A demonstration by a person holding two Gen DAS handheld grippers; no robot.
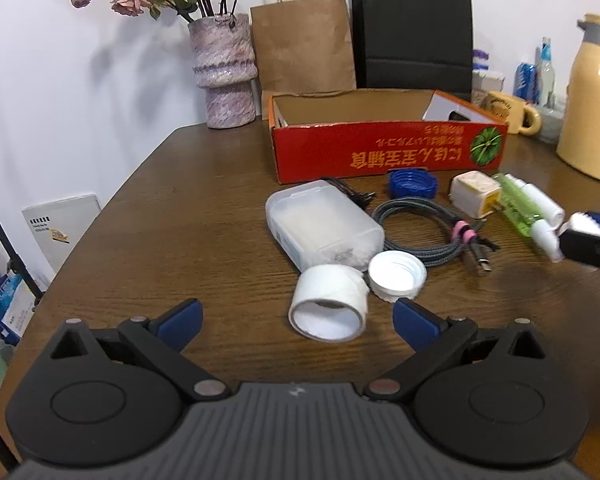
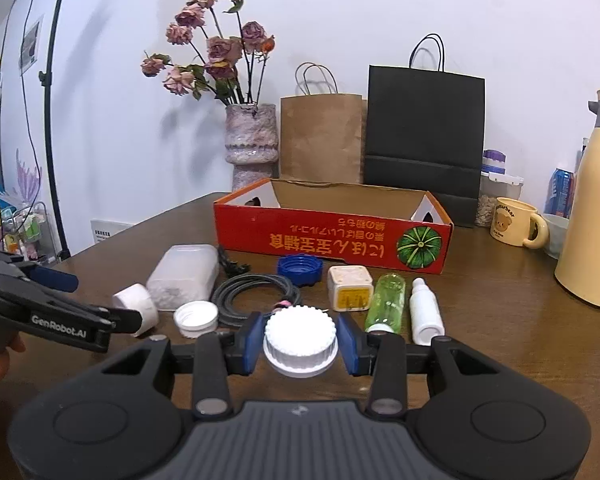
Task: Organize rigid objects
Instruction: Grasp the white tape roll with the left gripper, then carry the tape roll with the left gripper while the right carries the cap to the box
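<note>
The right tongs [image 2: 300, 342] pinch a ribbed white cap [image 2: 300, 340] above the desk [image 2: 500, 340], near the red box [image 2: 332, 236]. The left tongs [image 1: 298, 320] stand spread, empty, just behind the tape roll [image 1: 328, 308].

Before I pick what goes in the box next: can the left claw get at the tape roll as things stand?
Probably yes. The left claw is open and empty, and the tape roll lies on its side right ahead between the fingers, nothing in between. A white cap touches it, so that may get nudged.
</note>
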